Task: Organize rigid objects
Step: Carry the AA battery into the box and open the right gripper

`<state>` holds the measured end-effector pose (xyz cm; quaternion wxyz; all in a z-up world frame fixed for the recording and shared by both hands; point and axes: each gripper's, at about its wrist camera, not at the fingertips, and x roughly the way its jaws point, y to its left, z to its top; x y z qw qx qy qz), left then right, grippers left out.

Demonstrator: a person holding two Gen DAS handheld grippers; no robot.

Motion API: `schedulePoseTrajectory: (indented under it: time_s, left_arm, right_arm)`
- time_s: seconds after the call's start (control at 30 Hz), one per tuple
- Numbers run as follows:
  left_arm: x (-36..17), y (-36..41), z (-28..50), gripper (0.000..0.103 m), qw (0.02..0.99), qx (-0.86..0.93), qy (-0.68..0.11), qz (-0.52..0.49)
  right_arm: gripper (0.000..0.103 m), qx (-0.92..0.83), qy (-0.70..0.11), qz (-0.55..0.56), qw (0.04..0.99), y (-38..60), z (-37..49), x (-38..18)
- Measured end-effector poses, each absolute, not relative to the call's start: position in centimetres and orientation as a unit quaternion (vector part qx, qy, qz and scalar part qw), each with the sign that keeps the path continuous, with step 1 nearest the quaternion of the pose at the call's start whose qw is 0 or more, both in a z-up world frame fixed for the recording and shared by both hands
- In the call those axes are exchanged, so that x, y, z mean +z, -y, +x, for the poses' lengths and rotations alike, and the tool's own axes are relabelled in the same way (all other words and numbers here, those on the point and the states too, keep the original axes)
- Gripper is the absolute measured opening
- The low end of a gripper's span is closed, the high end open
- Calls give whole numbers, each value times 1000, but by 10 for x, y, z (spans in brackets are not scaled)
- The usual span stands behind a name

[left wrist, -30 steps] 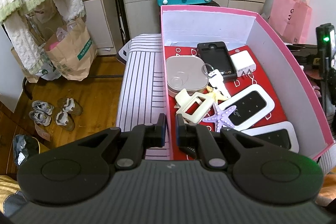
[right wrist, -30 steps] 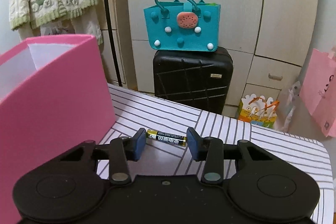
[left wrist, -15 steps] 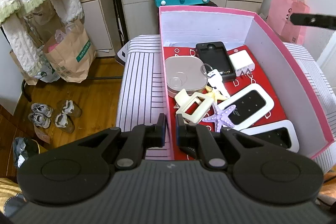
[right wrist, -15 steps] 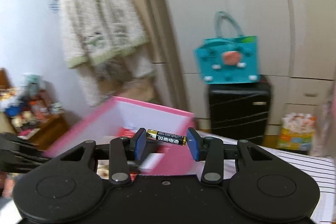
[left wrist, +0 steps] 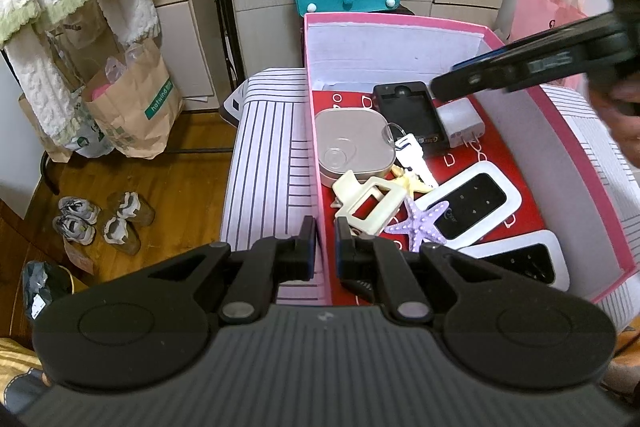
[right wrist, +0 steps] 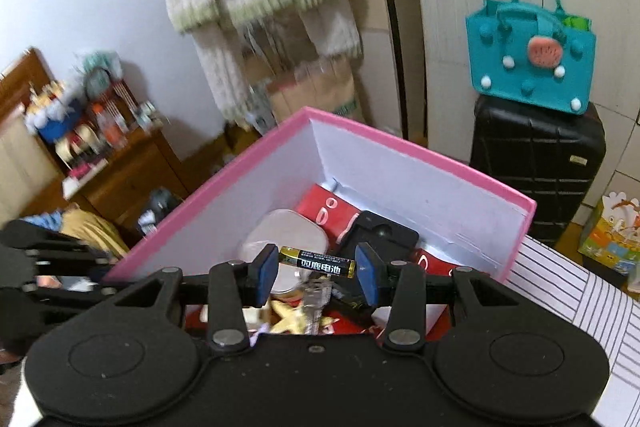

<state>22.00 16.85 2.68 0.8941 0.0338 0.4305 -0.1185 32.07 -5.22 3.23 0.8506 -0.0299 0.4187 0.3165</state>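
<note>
The battery (right wrist: 318, 262) is pinched end to end by the right gripper (right wrist: 317, 269) above the pink box (left wrist: 460, 23) — over its black case (left wrist: 410, 117). The left gripper (left wrist: 325, 247) grips the box's near-left wall — nearly closed.

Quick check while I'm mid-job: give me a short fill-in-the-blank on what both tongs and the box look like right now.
1. The right tongs grip a ____ by its two ends.
2. The left tongs pinch the ____ wall of the pink box.
3. The starfish in the box beside the white hair clip is ____ in color.

Missing words: battery; near; purple
</note>
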Motion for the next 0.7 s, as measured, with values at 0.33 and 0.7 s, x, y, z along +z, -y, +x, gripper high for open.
schedulePoseTrajectory:
  time_s: [0.33, 0.7]
  left_arm:
    - [27, -168, 220, 7, 893, -117, -434, 32]
    - [28, -172, 217, 7, 894, -116, -433, 25]
  right_arm:
    - [48, 281, -433, -93, 851, 37, 342, 16]
    - [54, 320, -421, 20, 848, 80, 335, 31]
